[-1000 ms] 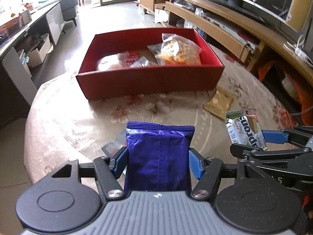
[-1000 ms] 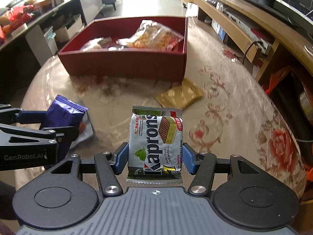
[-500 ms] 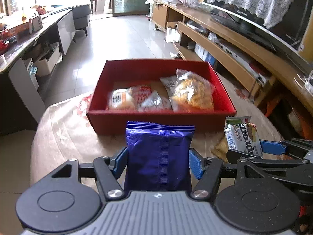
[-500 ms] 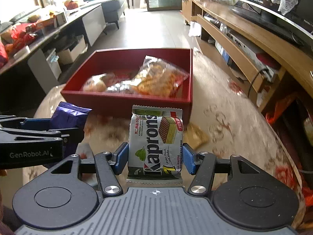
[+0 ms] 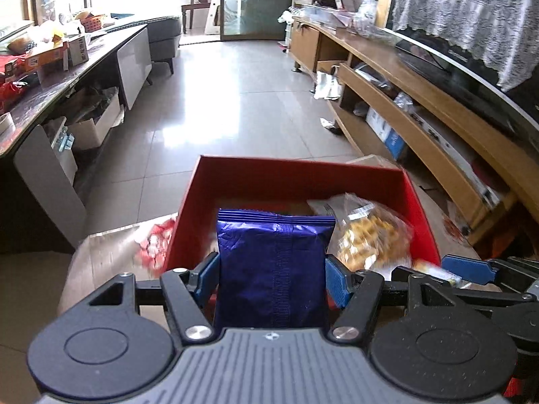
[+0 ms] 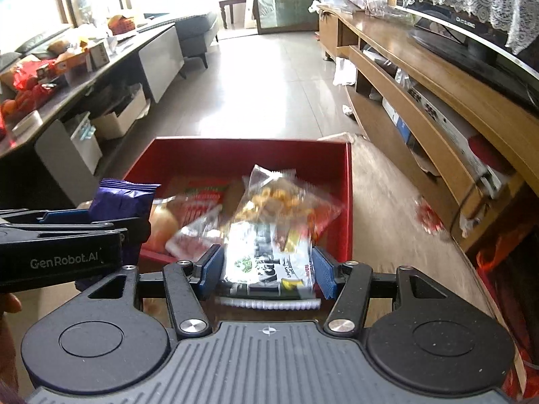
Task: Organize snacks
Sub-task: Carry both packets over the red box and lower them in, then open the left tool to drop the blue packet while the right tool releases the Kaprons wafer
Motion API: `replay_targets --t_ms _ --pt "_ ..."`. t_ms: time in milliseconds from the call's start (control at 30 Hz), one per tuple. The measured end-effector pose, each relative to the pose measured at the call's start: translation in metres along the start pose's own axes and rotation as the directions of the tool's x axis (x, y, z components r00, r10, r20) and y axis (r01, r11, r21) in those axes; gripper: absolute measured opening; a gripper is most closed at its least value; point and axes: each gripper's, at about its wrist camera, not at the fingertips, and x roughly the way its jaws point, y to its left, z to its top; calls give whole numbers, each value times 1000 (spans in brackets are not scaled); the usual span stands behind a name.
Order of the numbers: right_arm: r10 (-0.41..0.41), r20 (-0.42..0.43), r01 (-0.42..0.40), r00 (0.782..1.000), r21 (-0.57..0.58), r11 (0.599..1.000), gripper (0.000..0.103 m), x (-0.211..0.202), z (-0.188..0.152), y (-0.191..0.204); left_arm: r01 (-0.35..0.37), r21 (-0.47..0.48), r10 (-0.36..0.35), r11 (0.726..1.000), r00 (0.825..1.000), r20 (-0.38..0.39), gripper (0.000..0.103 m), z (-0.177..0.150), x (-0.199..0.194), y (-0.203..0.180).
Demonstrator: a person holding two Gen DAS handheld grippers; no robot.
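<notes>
Left wrist view: my left claw is clamped on the blue packet, upright at lower centre, its lower end over the near wall of the red box. Beyond it, right of centre, the bag of yellow snacks lies inside.

On the right wrist view my right claw has its jaws apart, with the wafer packet tilted and blurred between them, seemingly dropping free over the near wall.

My worry: the wafer packet may catch that wall and slide back onto the table. The claws are side by side, so they could knock together. The blue packet, let go here, might tip outward.
</notes>
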Motion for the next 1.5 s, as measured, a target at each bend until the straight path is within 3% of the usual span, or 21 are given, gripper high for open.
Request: replay_targets --t_ms 67,133,400,500,633,767,833,933,1200,1300,1367,1500 --pt "21 -1 -21 1000 3 1000 53 8 8 1 -8 -5 8 1000 1000 1 63 6 9 1" --pt "37 -6 -37 999 8 999 48 16 15 2 -23 -6 23 1000 1000 1 63 12 19 2" --pt "12 -28 -11 1000 19 1000 49 48 24 1 -47 1 47 999 996 -74 63 12 62 0" --pt "-8 -27 8 1000 1 1000 52 37 22 2 -37 -5 36 999 997 -69 63 12 57 2" --pt "-20 -29 18 999 -49 999 66 5 5 1 -13 -22 11 1000 998 -62 62 9 42 11" --pt "89 -85 -105 992 -202 974 75 -18 -35 8 25 -12 -26 1000 998 -57 62 6 30 13" --pt "100 -146 -137 984 -266 954 75 -11 -47 14 18 -3 -18 1000 998 -59 62 5 32 10" --pt "50 -182 -117 982 -379 918 75 9 -52 20 19 -14 -20 1000 997 -76 61 8 42 8" --pt "86 -313 -235 946 -475 848 82 47 -56 28 16 -19 -18 1000 995 -99 58 12 61 5" --pt "74 -332 -243 940 -506 827 88 58 -61 34 18 -20 -20 1000 994 -109 58 11 63 4" --pt "86 -343 -263 935 -509 819 83 63 -62 37 17 -15 -18 1000 994 -109 58 10 63 3" --pt "97 -329 -249 939 -460 852 75 61 -62 31 18 -14 -19 1000 994 -110 58 10 63 2"
